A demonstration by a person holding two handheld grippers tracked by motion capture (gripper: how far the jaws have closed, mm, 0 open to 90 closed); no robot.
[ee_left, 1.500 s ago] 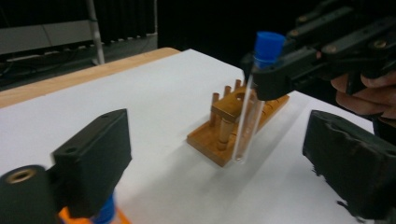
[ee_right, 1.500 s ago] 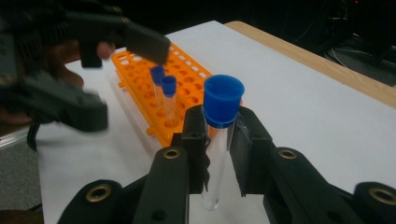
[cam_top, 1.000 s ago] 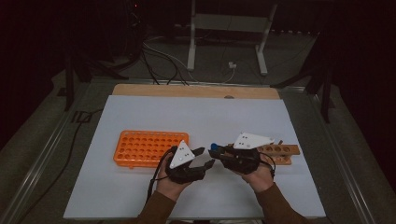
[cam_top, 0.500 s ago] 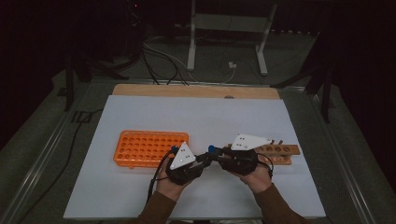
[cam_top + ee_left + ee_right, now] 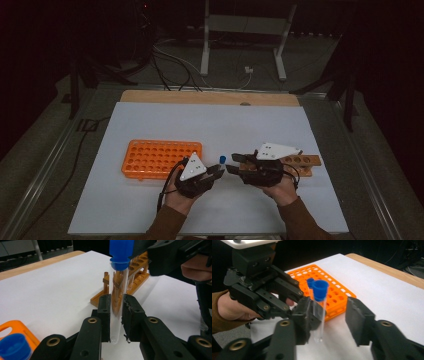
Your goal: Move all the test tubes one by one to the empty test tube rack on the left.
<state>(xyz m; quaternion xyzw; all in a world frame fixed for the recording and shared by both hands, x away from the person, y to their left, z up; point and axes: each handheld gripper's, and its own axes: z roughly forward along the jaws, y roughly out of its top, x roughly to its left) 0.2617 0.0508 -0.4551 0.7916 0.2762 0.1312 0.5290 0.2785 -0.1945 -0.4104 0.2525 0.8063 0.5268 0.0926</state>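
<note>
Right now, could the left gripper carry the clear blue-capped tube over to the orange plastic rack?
Probably yes. The left gripper is shut on the clear blue-capped tube, the right gripper has been opening with its fingers off the glass, and the orange plastic rack lies close beside it.

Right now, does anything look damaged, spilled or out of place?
One small thing: the left gripper, shut on the upright blue-capped test tube, has a ragged, chipped edge on its jaw pad. Nothing is spilled; both racks sit flat.

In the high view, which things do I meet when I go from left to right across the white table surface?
Orange rack → left tool → blue-capped tube → right tool → wooden rack.
</note>
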